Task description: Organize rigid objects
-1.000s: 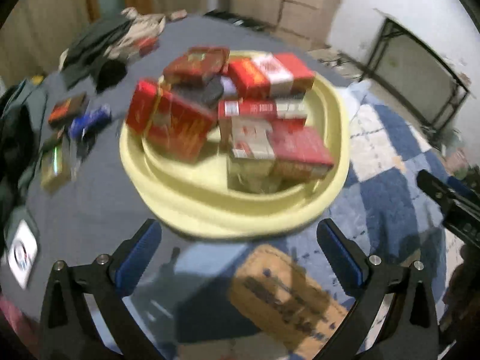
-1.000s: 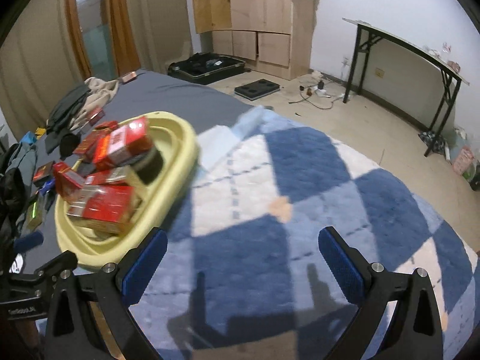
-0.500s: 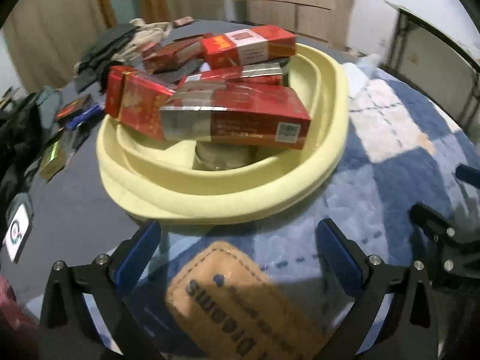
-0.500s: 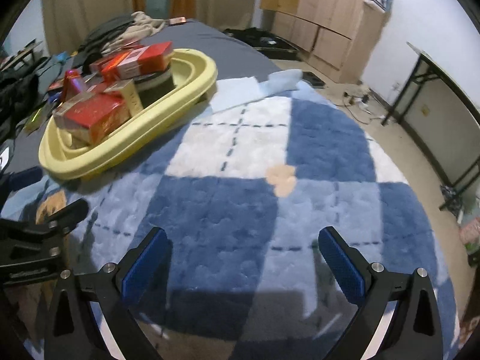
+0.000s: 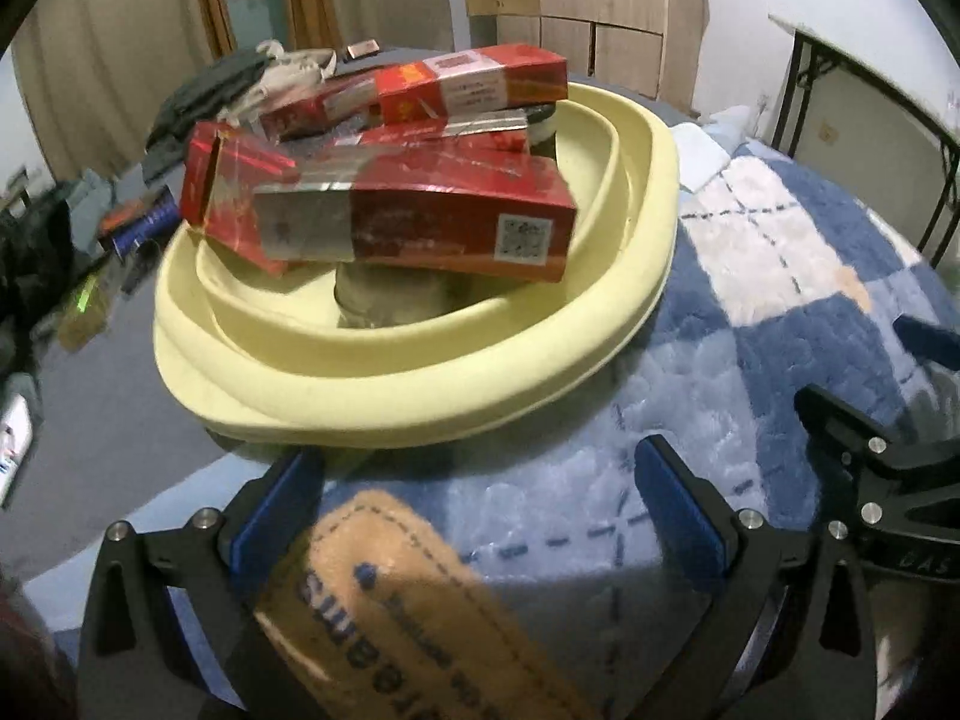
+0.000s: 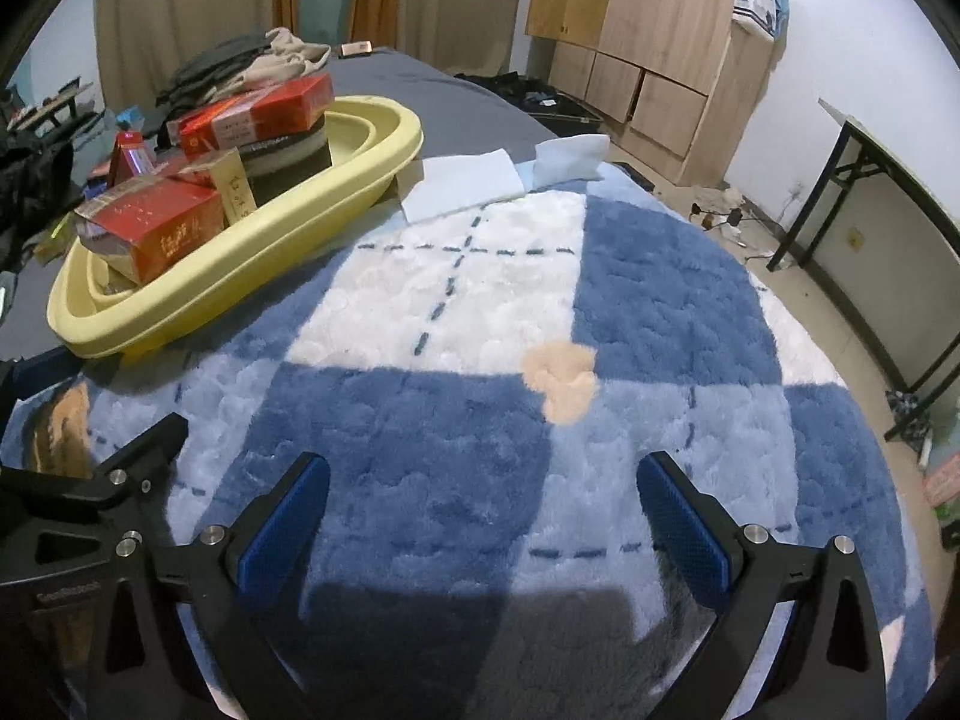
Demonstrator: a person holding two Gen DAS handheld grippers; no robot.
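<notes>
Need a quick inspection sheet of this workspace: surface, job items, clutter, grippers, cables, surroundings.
Surface: blue-and-white checked plush blanket over grey sheet.
Job's things: red cardboard boxes piled in pale yellow plastic basin.
Clutter: dark clothes heap, white folded cloths.
Grippers: left hand-held gripper open, empty; right hand-held gripper open, empty.
Cables: loose wires on floor.
Surroundings: wooden cabinets, black-legged folding table.

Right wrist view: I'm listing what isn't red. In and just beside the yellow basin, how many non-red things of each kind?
White papers: 2
Cream box: 1
Dark round container: 1
Total: 4
</notes>
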